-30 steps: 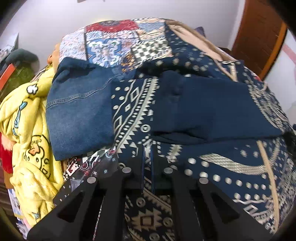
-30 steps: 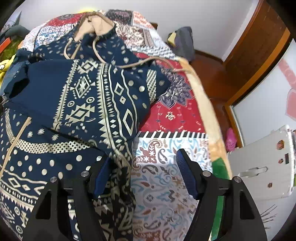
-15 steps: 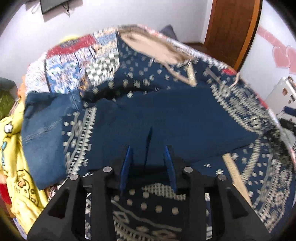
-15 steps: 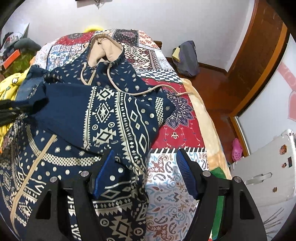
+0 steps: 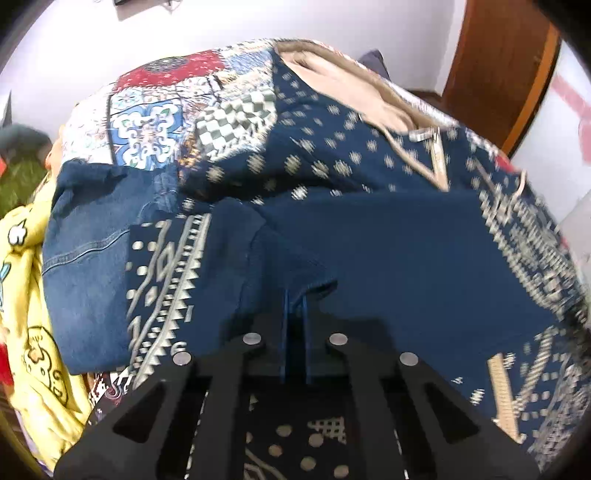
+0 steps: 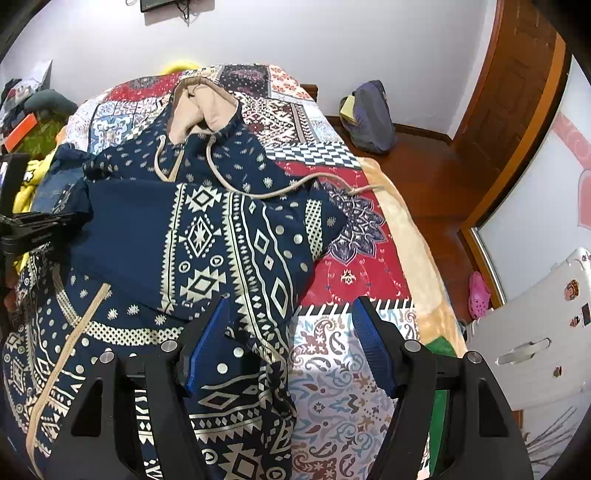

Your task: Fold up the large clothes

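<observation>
While your left claw [image 5: 295, 295] is clamped on the navy hoodie's [image 6: 229, 236] plain cuff at lower centre, having just snapped closed; your right claw [image 6: 290, 325] gapes over its patterned edge, pinching nothing.

White walls [image 6: 295, 33] meet a wooden floor [image 6: 424, 166] and brown door [image 6: 517, 74] beside the patchwork-covered bed [image 6: 343, 258]

A: What does the hoodie [image 6: 236, 236] look like?

B: Navy, with cream geometric bands and dots, a tan-lined hood [image 6: 201, 110] and tan drawstrings [image 6: 258, 192].

A: How does it lie?

B: Spread flat on the patchwork bed, hood toward twelve o'clock. One sleeve [image 6: 140, 236] is folded across the chest, plain navy cuff toward nine o'clock; the hem trails toward six.
</observation>
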Demonstrator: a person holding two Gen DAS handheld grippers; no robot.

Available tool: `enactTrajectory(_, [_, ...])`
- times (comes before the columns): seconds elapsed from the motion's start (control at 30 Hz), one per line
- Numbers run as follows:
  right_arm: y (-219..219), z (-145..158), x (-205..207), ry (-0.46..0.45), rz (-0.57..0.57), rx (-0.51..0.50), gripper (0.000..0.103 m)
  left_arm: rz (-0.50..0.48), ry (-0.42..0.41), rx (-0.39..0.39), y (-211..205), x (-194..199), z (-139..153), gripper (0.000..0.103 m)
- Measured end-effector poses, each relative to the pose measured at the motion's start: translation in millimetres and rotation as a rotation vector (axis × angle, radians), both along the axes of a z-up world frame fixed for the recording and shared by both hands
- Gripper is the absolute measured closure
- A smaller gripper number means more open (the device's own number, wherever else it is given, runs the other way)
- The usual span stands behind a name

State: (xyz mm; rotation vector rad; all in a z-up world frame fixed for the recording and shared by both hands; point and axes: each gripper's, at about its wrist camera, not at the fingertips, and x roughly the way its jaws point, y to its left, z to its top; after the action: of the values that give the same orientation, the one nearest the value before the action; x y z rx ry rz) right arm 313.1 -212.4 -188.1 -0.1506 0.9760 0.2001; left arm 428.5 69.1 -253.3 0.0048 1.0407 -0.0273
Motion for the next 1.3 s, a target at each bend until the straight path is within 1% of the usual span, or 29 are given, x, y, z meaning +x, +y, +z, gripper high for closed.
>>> enactTrajectory(0.1, [1.0,4.9,2.5,-0.015,0.005,0.003,0.038,0.024,-0.049,-0.057,16.9,-10.6,25.5,0.098])
enactTrajectory(0.17, [2.0,7.5,7.0,-0.018,0.005,0.013,0.038,0.041,-0.089,-0.117,32.9,-19.4,47.5,0.098])
enactTrajectory(0.23, [3.2,8.4,12.9,-0.014,0.002,0.031,0.038,0.061,-0.111,-0.164,49.6,-25.1,63.1,0.098])
enactTrajectory(0.3, [4.9,7.4,19.8,-0.005,-0.004,0.051,0.038,0.084,-0.12,-0.187,63.1,-29.5,72.2,0.098])
enactTrajectory(0.33, [5.7,6.0,23.7,0.002,-0.009,0.062,0.038,0.099,-0.12,-0.194,71.5,-32.7,75.3,0.098])
enactTrajectory(0.43, [8.3,-1.1,33.8,0.029,-0.021,0.083,0.038,0.146,-0.112,-0.175,90.2,-36.3,72.8,0.098])
enactTrajectory(0.53, [12.6,-12.2,42.7,0.057,-0.027,0.071,0.038,0.179,-0.064,-0.189,108.7,-37.4,56.5,0.098])
enactTrajectory(0.57, [13.6,-17.1,45.6,0.071,-0.029,0.065,0.038,0.187,-0.049,-0.165,112.5,-36.5,48.0,0.098])
enactTrajectory(0.63, [14.6,-26.4,50.0,0.1,-0.033,0.056,0.038,0.196,-0.027,-0.07,114.4,-34.0,32.6,0.098])
enactTrajectory(0.7, [15.0,-35.1,52.8,0.126,-0.04,0.041,0.038,0.195,-0.002,0.042,113.1,-34.4,16.8,0.098])
enactTrajectory(0.77, [14.9,-44.8,54.3,0.152,-0.042,0.022,0.038,0.181,0.033,0.088,113.9,-37.1,5.0,0.098])
enactTrajectory(0.87, [12.7,-54.7,55.9,0.188,-0.036,0.024,0.038,0.163,0.067,0.112,114.2,-44.8,-5.3,0.096])
enactTrajectory(1.0, [7.8,-48.5,60.7,0.207,-0.054,0.054,0.038,0.141,0.044,0.106,110.5,-52.9,8.0,0.094])
enactTrajectory(1.03, [7.5,-43.2,62.4,0.196,-0.058,0.055,0.038,0.132,0.033,0.101,107.8,-54.2,14.8,0.092])
enactTrajectory(1.1, [8.2,-28.8,65.4,0.165,-0.056,0.055,0.038,0.11,0.008,0.096,99.9,-53.0,29.9,0.083])
enactTrajectory(1.17, [10.7,-8.8,68.4,0.124,-0.044,0.063,0.038,0.08,-0.035,0.102,89.2,-52.1,50.7,0.06])
enactTrajectory(1.2, [11.8,0.3,69.8,0.104,-0.04,0.065,0.038,0.066,-0.055,0.114,84.4,-51.0,58.9,0.054])
enactTrajectory(1.23, [13.5,11.6,71.5,0.078,-0.034,0.067,0.038,0.049,-0.094,0.135,76.9,-50.6,71.9,0.048])
enactTrajectory(1.27, [17.3,23.1,73.1,0.049,-0.027,0.069,0.038,0.037,-0.124,0.15,70.9,-50.4,82.0,0.045])
enactTrajectory(1.3, [19.5,33.1,75.8,0.024,-0.021,0.071,0.038,0.026,-0.149,0.161,65.4,-48.6,91.7,0.044])
